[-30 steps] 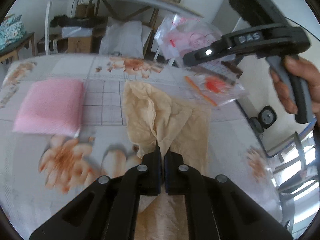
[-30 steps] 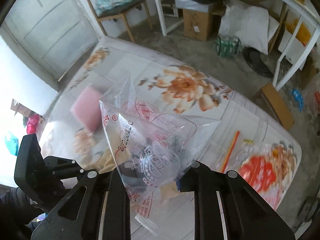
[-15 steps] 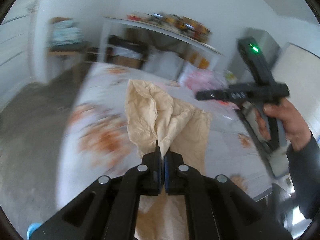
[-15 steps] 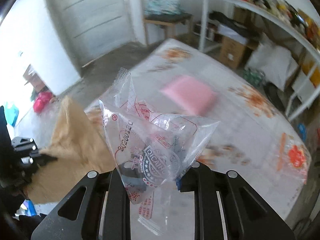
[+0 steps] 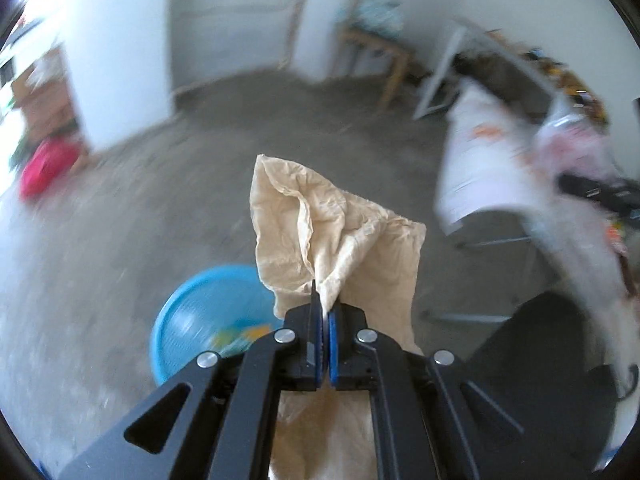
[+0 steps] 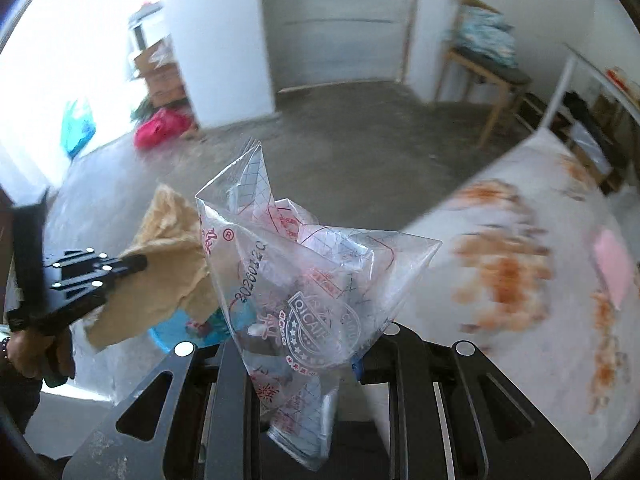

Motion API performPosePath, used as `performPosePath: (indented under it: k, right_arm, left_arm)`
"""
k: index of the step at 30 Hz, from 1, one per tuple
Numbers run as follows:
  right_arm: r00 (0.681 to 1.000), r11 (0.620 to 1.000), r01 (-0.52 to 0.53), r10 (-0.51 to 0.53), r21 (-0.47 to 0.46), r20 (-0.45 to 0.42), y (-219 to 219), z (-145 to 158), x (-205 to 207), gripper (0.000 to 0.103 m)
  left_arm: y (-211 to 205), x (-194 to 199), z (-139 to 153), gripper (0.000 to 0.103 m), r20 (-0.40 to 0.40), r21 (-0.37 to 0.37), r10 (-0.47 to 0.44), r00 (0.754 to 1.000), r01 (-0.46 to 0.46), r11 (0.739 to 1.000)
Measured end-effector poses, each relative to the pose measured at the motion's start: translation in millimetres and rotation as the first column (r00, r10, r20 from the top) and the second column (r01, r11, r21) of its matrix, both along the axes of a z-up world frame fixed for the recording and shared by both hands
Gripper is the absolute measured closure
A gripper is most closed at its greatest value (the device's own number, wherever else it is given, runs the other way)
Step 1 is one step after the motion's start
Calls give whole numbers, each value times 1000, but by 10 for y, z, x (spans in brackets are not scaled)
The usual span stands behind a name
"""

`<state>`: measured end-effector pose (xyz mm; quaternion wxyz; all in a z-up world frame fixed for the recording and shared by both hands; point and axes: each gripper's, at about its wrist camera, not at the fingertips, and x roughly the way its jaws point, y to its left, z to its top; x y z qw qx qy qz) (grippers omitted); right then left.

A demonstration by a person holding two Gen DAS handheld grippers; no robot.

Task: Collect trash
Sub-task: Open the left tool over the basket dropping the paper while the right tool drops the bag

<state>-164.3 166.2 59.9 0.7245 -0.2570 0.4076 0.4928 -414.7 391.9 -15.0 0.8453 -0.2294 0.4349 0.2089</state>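
Two pieces of trash are in hand, one per gripper, both off the bench.

- Your left gripper (image 5: 325,322) has its jaws pressed together on a fold of the tan crumpled paper (image 5: 332,232). The pinch sits near the sheet's middle, so most of it stands up past the fingertips and the rest hangs below. Judged a thin-edge hold: enough for carrying, likely to slip if swung.
- Your right gripper (image 6: 300,344) pinches the clear printed plastic bag (image 6: 304,276) low on its body, jaws only slightly apart around the bunched film. The bag's mouth flares toward 12 o'clock.
- Blue basket (image 5: 208,320) sits on the floor at about 8 o'clock from the left gripper's tips, with colourful scraps already inside. It is partly hidden behind the paper and the gripper. Judged to be the drop point; the paper is near it, not yet over its middle.
- Flower-patterned bench (image 6: 520,264) lies at 3 o'clock in the right wrist view, with a pink pad (image 6: 612,264) on it.
- Red bundle (image 6: 160,126) at 11 o'clock by the doorway, well apart.
- Nothing stands between the grippers and the basket. Watch that the two loads don't tangle; they sit just beside each other.
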Motion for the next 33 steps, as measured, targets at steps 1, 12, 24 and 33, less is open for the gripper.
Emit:
performPosePath:
  k: [1, 12, 24, 33]
  right_arm:
    - [1000, 1000, -14, 14, -4, -12, 63, -47, -71, 84]
    - [992, 989, -112, 106, -92, -74, 523, -470, -469, 84]
    - [982, 981, -133, 110, -143, -154, 694, -809, -659, 83]
    - [962, 967, -174, 127, -186, -241, 970, -1207, -911, 83]
  left_arm:
    - [92, -117, -182, 101, -36, -20, 28, 999, -29, 999]
    - [604, -406, -1445, 101, -269, -87, 120, 956, -148, 985]
    - [859, -178, -2342, 50, -361, -154, 178, 916, -247, 957]
    - [879, -766, -1893, 39, -262, -175, 318, 911, -369, 913]
